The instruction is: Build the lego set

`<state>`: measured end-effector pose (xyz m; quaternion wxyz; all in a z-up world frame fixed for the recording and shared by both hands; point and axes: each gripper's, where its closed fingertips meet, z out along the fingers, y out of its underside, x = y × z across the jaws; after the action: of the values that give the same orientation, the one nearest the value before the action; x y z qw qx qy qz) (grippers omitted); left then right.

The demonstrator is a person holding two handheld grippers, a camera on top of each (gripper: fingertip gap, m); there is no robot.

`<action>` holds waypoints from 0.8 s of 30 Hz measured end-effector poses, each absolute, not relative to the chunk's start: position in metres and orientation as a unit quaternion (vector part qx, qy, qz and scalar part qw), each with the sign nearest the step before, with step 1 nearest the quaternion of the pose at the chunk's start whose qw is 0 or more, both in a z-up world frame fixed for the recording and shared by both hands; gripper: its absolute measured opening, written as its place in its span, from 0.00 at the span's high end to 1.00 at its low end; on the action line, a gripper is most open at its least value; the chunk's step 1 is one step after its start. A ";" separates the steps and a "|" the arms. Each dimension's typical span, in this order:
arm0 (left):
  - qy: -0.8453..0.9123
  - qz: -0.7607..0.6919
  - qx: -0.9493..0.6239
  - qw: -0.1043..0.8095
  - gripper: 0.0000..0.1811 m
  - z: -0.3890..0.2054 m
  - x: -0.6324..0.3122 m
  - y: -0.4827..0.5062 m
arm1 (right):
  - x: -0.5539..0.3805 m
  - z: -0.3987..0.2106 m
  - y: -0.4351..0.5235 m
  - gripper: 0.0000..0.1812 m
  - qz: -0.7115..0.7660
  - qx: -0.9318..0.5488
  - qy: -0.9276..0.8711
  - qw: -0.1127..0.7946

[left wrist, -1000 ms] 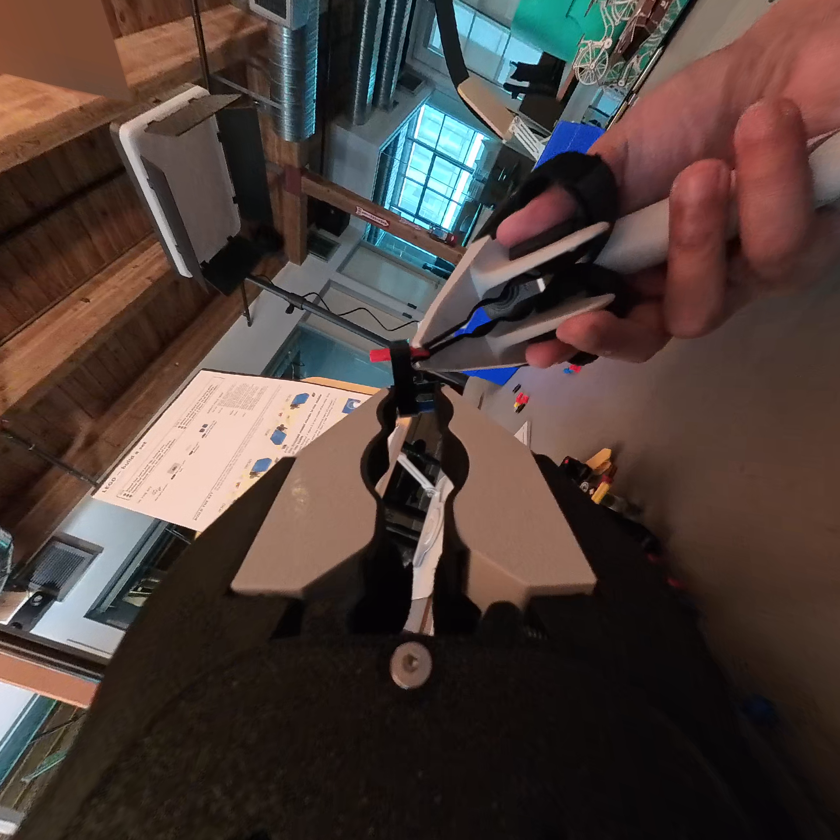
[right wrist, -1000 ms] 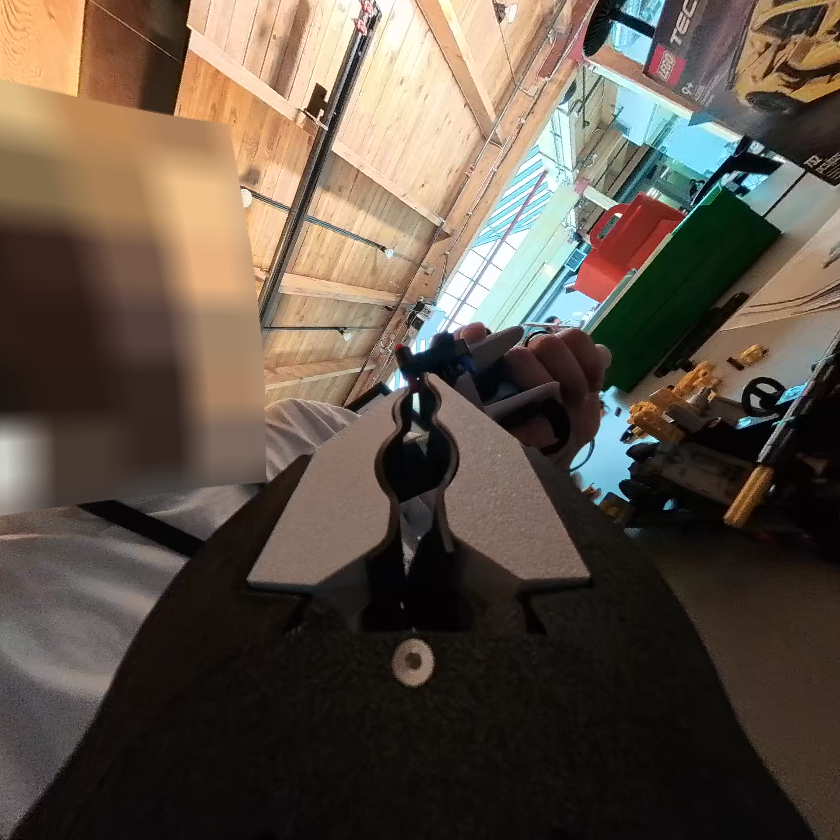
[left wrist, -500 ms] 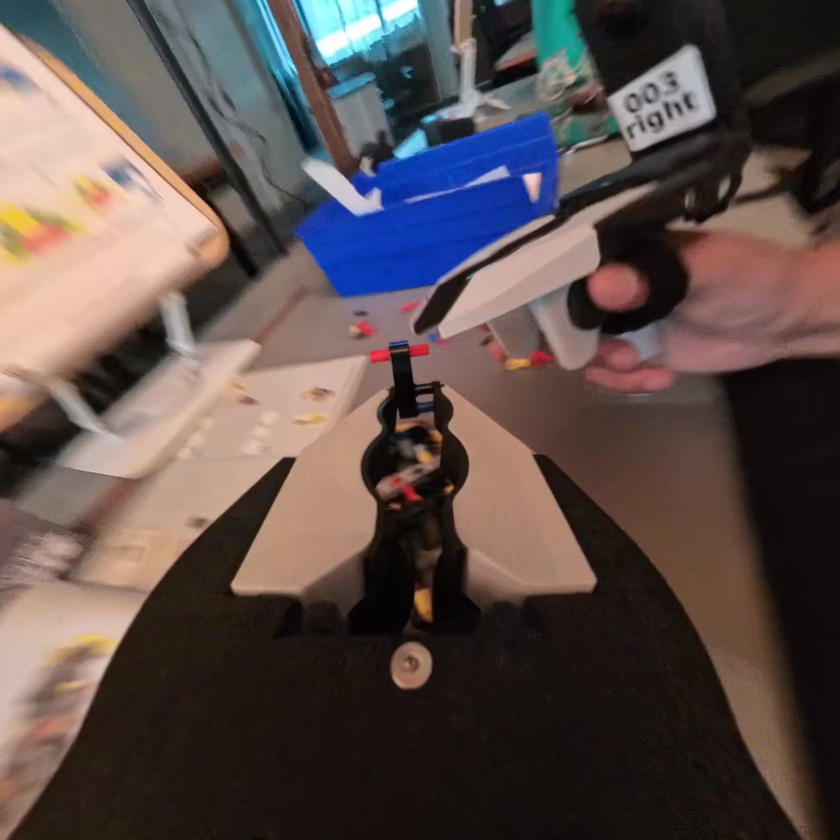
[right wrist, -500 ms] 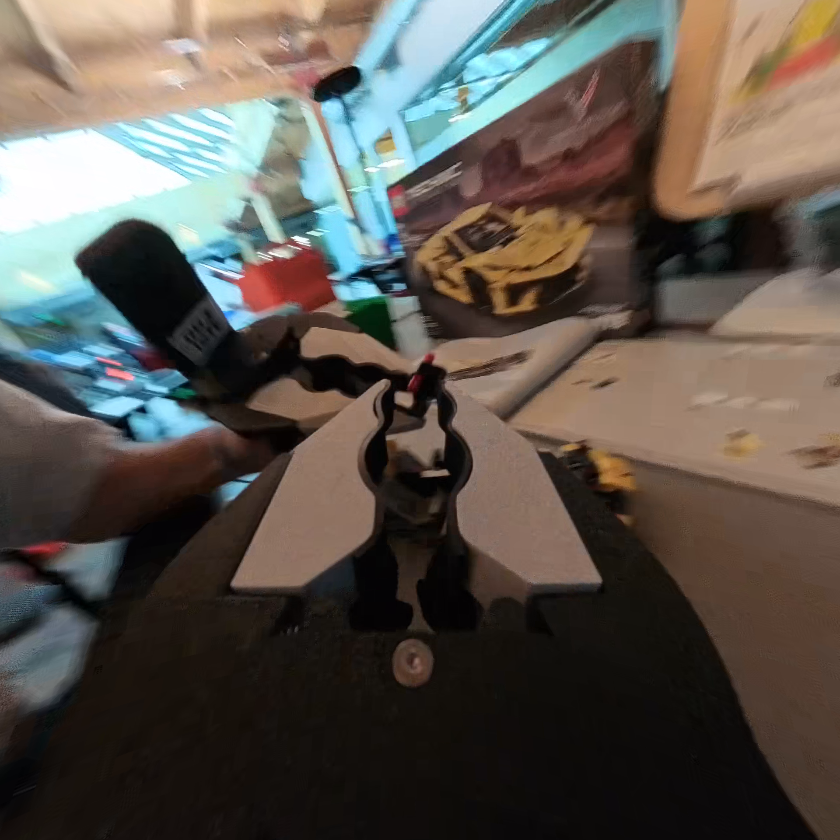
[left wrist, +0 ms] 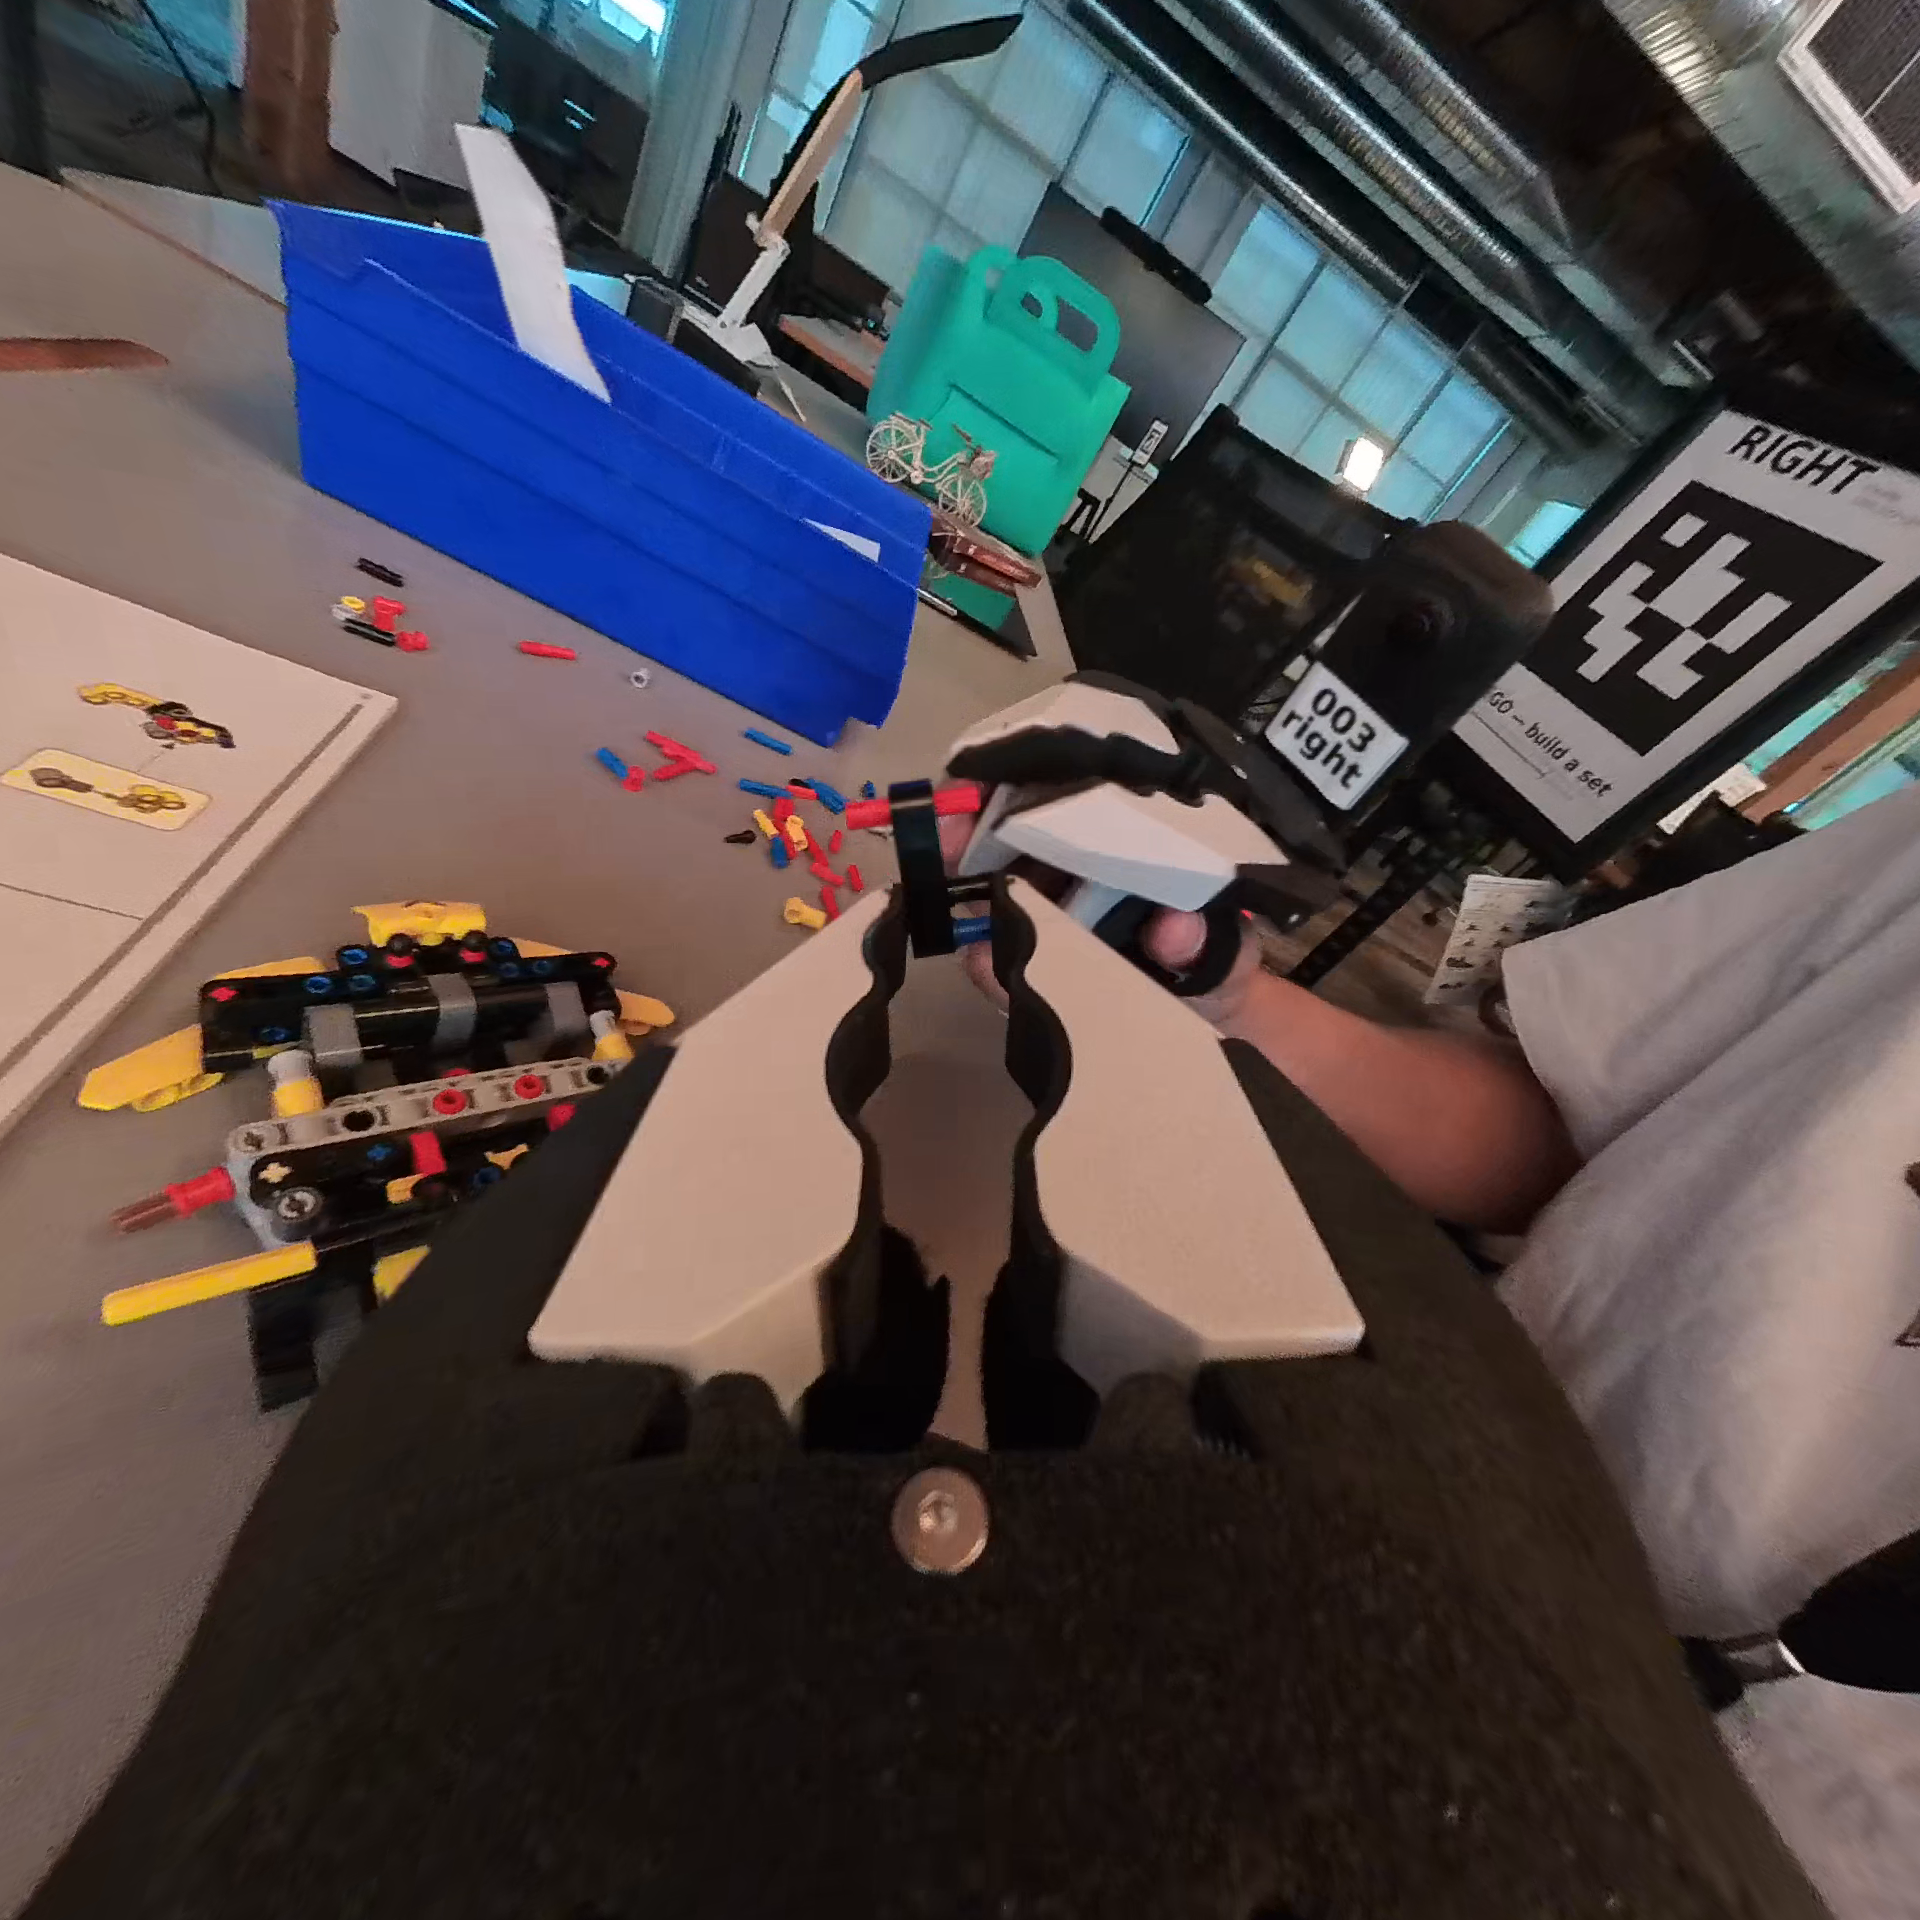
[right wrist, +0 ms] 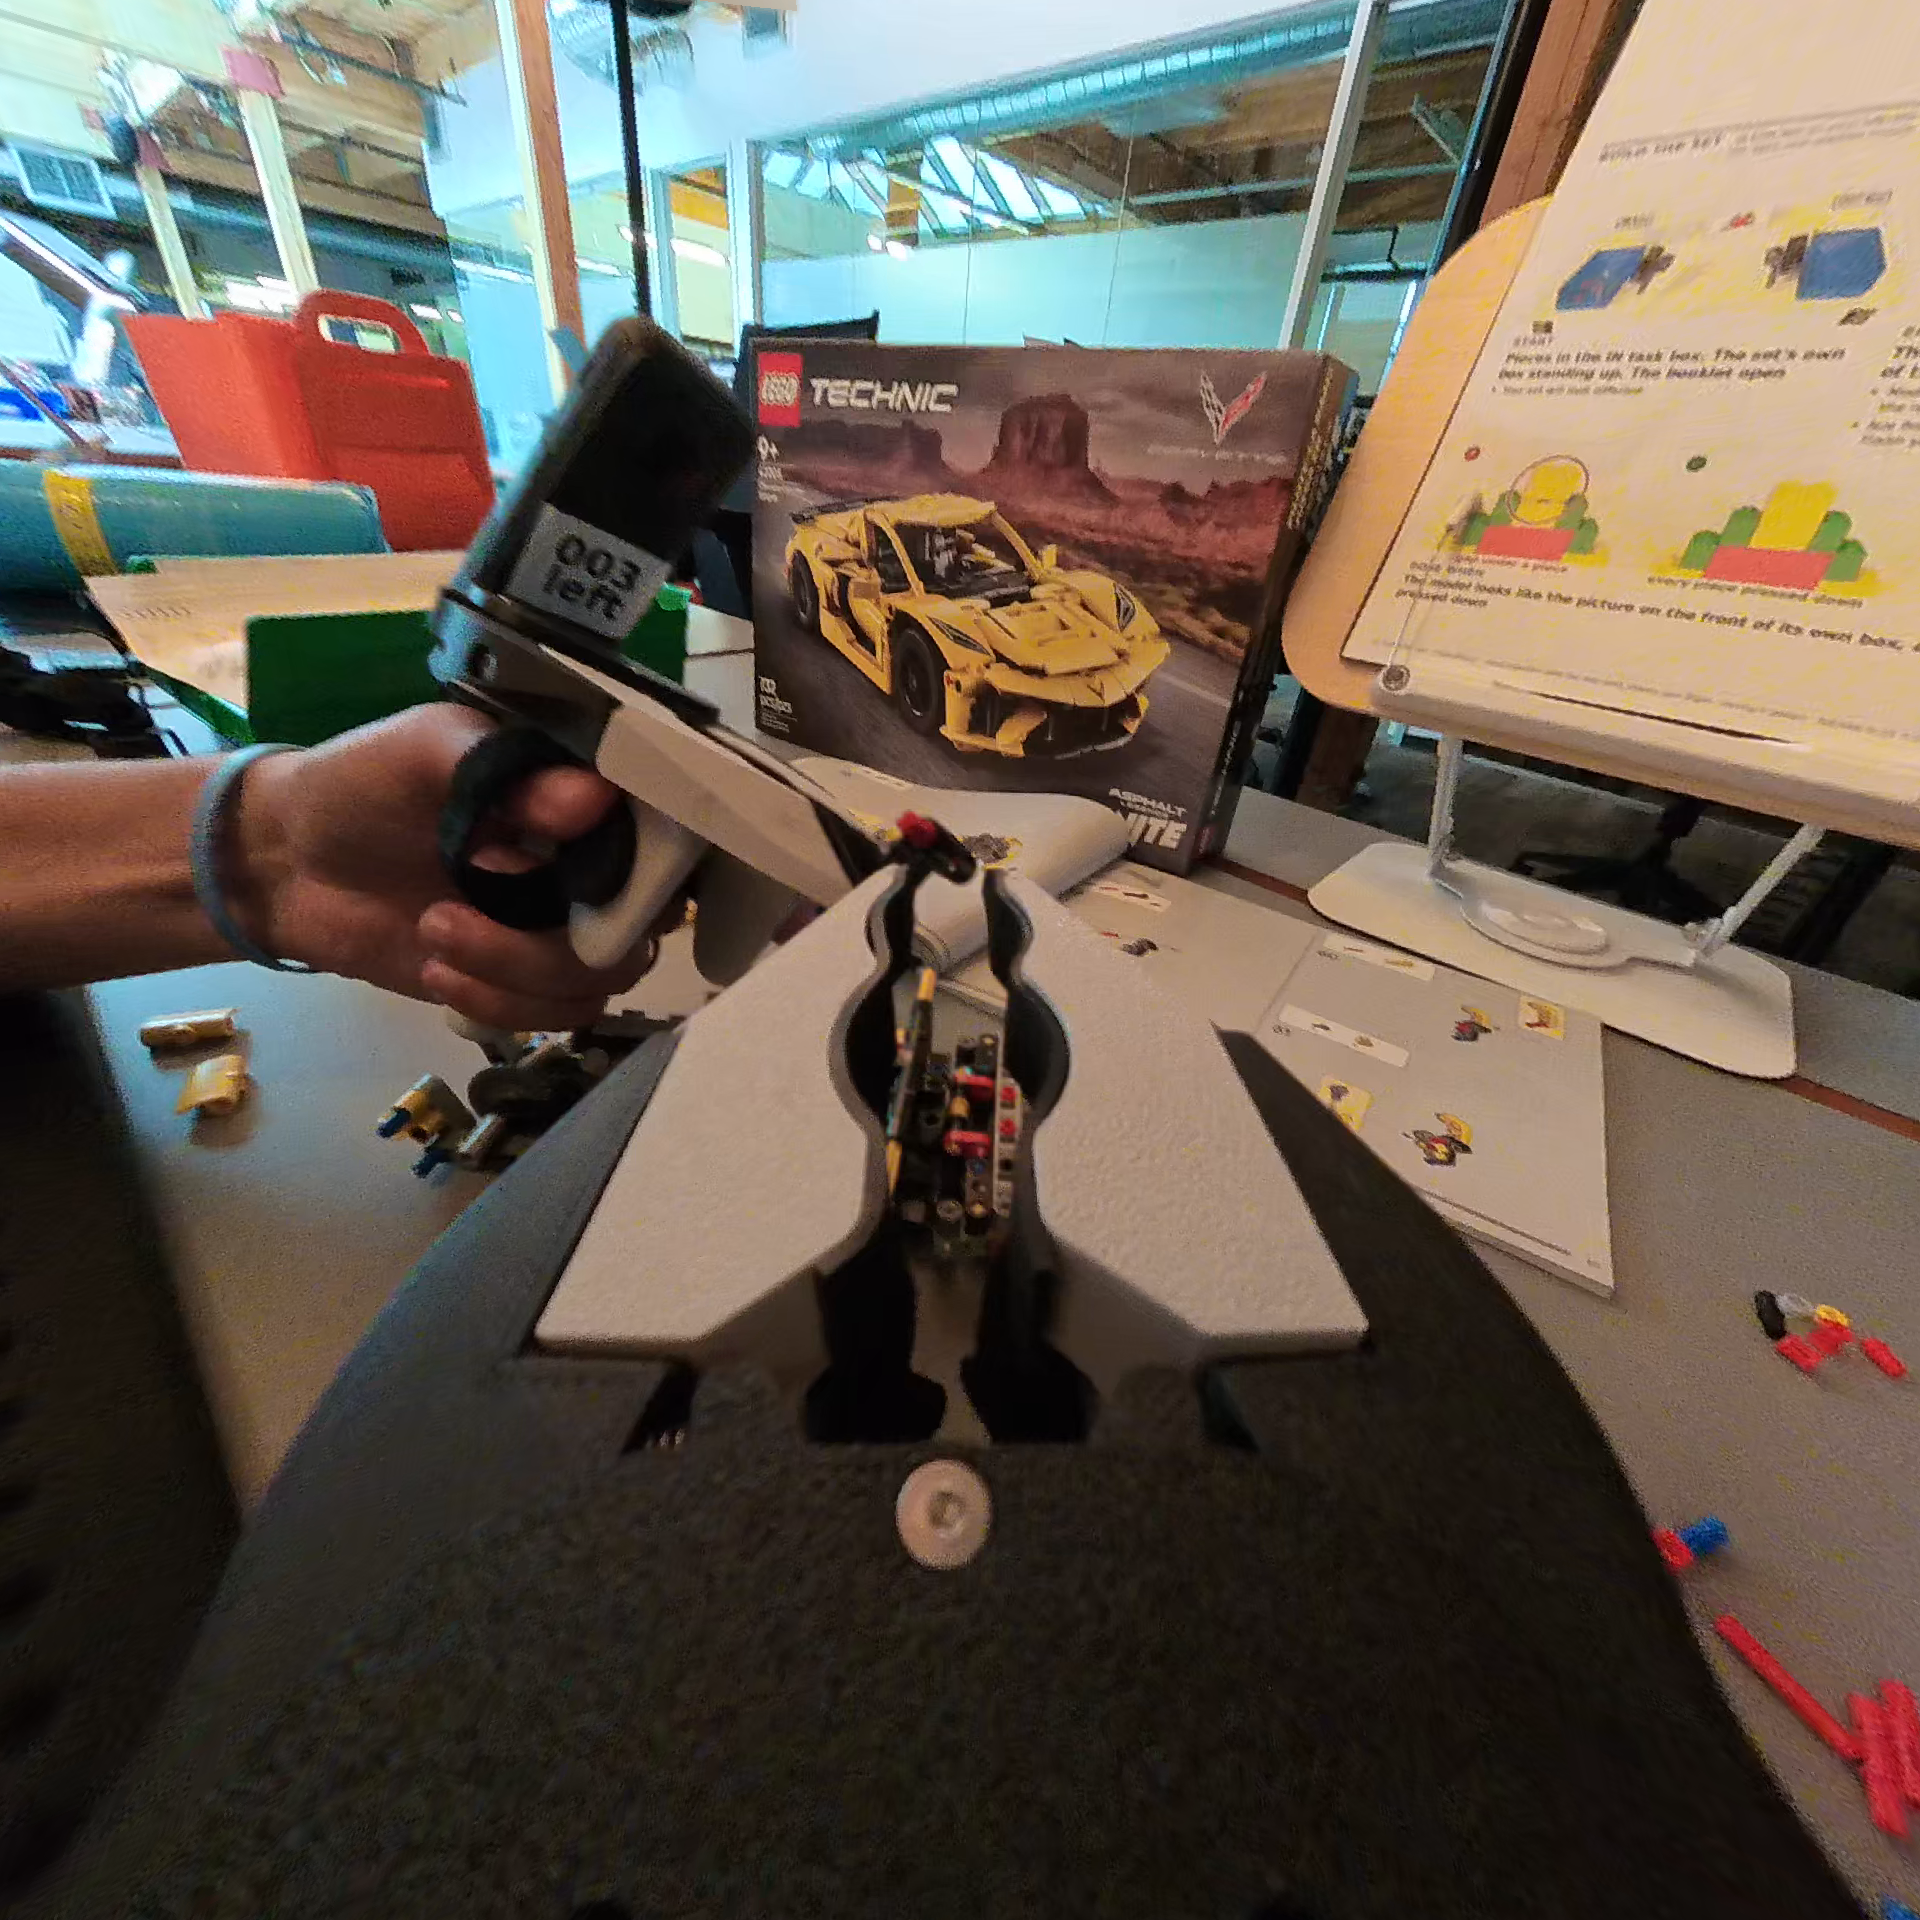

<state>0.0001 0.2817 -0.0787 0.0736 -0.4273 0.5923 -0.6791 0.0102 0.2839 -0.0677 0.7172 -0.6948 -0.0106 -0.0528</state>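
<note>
Left wrist view is showing my left gripper (left wrist: 948,914) raised over the grey table (left wrist: 499,831), its fingers pinching one small black piece (left wrist: 925,883) that is carrying a red pin (left wrist: 914,805) across its top. My right gripper (left wrist: 961,790), gripped by one hand (left wrist: 1195,951), is reaching in just beside that pin; I cannot tell whether its fingers are spread. One half-built model (left wrist: 384,1081) is lying below left.
</note>
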 end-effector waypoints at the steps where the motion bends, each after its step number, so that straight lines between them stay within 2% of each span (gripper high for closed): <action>1: 0.595 -0.676 -0.428 0.075 0.91 -0.081 0.000 0.281 | 0.009 -0.065 0.284 0.91 -0.049 -0.689 -0.010 0.723; 3: 0.601 -0.669 -0.430 0.078 0.91 -0.084 0.001 0.281 | 0.009 -0.062 0.283 0.90 -0.065 -0.684 -0.013 0.726; 10: 0.648 -0.618 -0.422 0.138 0.91 -0.095 0.003 0.277 | 0.007 -0.076 0.289 0.95 -0.139 -0.711 -0.044 0.688; 19: 0.665 -0.600 -0.420 0.144 0.91 -0.100 0.001 0.274 | 0.007 -0.083 0.290 0.96 -0.188 -0.721 -0.077 0.663; 24: 0.686 -0.571 -0.421 0.163 0.91 -0.106 0.002 0.279 | 0.007 -0.090 0.292 0.98 -0.271 -0.720 -0.121 0.627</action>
<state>0.0017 0.2786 -0.1065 0.1626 -0.4211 0.6861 -0.5705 0.0073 0.2921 -0.0896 0.6273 -0.7202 -0.1206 -0.2707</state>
